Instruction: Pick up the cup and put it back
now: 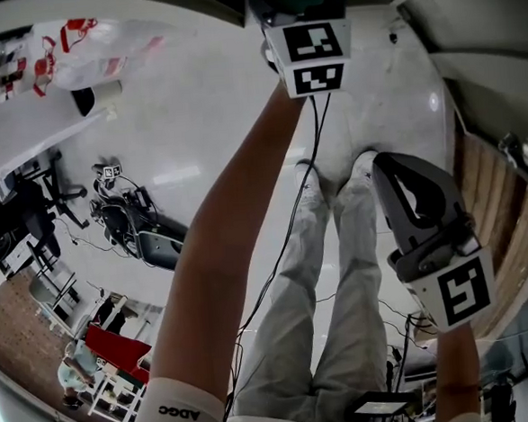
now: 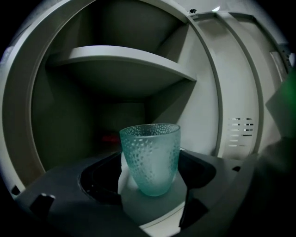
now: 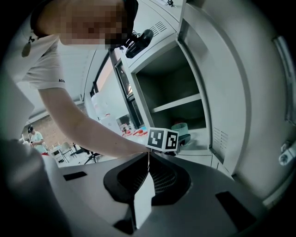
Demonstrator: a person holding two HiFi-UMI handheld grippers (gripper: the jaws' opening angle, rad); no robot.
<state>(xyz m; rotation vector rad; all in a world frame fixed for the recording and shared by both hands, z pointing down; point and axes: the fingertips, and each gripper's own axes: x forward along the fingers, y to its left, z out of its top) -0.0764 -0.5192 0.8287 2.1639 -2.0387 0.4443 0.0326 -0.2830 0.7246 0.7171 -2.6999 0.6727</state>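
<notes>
Between the left tongs (image 2: 152,186), clamped on its lower wall, the cup (image 2: 150,157) stands upright, mouth toward 12 o'clock. Behind it, also at 12, the cabinet (image 2: 208,92) gapes under its shelf (image 2: 125,58). The right tongs (image 3: 147,180), pressed together and empty, hang well back.

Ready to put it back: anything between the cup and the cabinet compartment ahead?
Nothing visible. The cup, gripped in the left claw, faces the open compartment under the shelf; its back is dim.
</notes>
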